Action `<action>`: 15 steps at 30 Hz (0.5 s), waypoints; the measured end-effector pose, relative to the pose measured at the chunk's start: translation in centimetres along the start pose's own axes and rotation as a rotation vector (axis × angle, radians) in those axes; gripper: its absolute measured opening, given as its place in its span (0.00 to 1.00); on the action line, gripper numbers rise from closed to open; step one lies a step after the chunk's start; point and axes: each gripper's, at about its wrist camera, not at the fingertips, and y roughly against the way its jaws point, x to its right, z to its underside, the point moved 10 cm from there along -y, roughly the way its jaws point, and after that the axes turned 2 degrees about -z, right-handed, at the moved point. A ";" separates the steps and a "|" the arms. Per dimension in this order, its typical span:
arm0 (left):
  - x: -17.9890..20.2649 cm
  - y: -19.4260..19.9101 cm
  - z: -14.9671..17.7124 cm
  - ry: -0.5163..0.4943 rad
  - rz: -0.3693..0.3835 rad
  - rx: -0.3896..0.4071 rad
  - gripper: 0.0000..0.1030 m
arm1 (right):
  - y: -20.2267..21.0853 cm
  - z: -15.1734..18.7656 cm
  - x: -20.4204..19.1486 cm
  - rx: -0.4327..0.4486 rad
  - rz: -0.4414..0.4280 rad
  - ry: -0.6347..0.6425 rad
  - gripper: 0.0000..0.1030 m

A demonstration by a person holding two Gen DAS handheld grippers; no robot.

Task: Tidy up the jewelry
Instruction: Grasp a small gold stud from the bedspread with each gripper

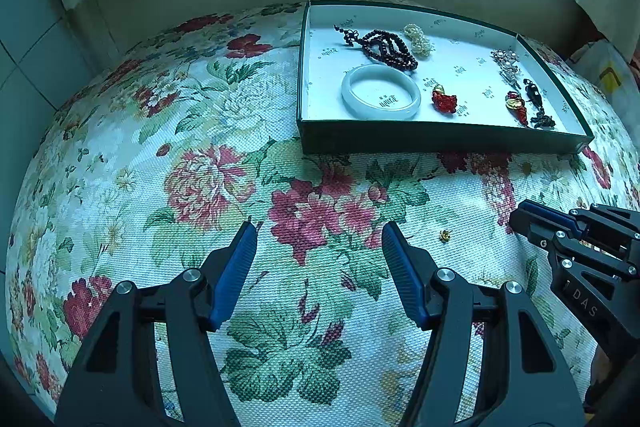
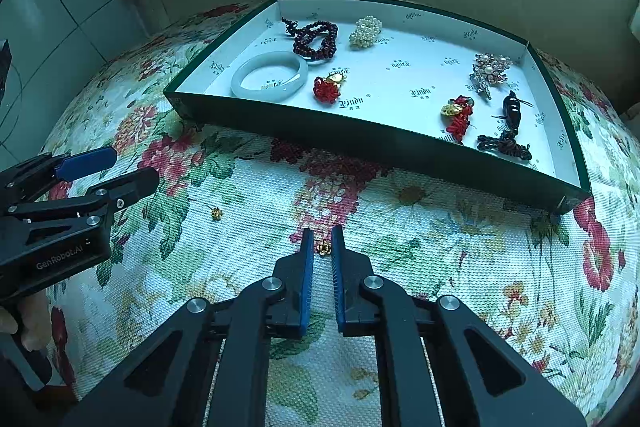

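Blue pads of your right hand-held gripper [image 2: 322, 233] are sitting nearly together, flanking a small gold earring [image 2: 323, 247] at the tips; whether they are touching it, I cannot tell. Its twin, a second gold earring [image 2: 216, 213], is lying loose on the floral tablecloth [image 2: 460, 247], between your two tools. Your left hand-held gripper [image 1: 318, 231] is hovering spread wide over bare cloth, gripping nothing.

Beyond both, the dark green tray [image 2: 360, 143] is sitting near the table's far edge, its near wall facing you. Inside, at the left end:
- white bangle [image 2: 269, 75], lying flat
- dark bead strand [image 2: 314, 39], behind the bangle
- pearl cluster [image 2: 365, 31], beside the strand
- red knot charm [image 2: 328, 89], just right of the bangle

At the right end:
- pearl brooch [image 2: 490, 69]
- red knot pendant [image 2: 458, 117]
- black tassel pendant [image 2: 510, 131], close to the right wall

Middle of the tray floor is showing open white lining. Open cloth is running between the tray's near wall and your tips.
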 end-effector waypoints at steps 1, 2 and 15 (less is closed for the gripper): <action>0.1 0.0 0.0 -0.001 0.001 -0.001 0.62 | 0.0 0.0 0.1 0.001 0.001 -0.002 0.07; 0.2 -0.1 0.1 -0.003 0.003 -0.002 0.62 | 0.1 0.1 0.1 0.001 0.002 -0.003 0.07; 4.0 0.0 -0.1 -0.048 0.062 0.001 0.55 | 1.6 0.8 2.9 0.018 0.041 -0.025 0.07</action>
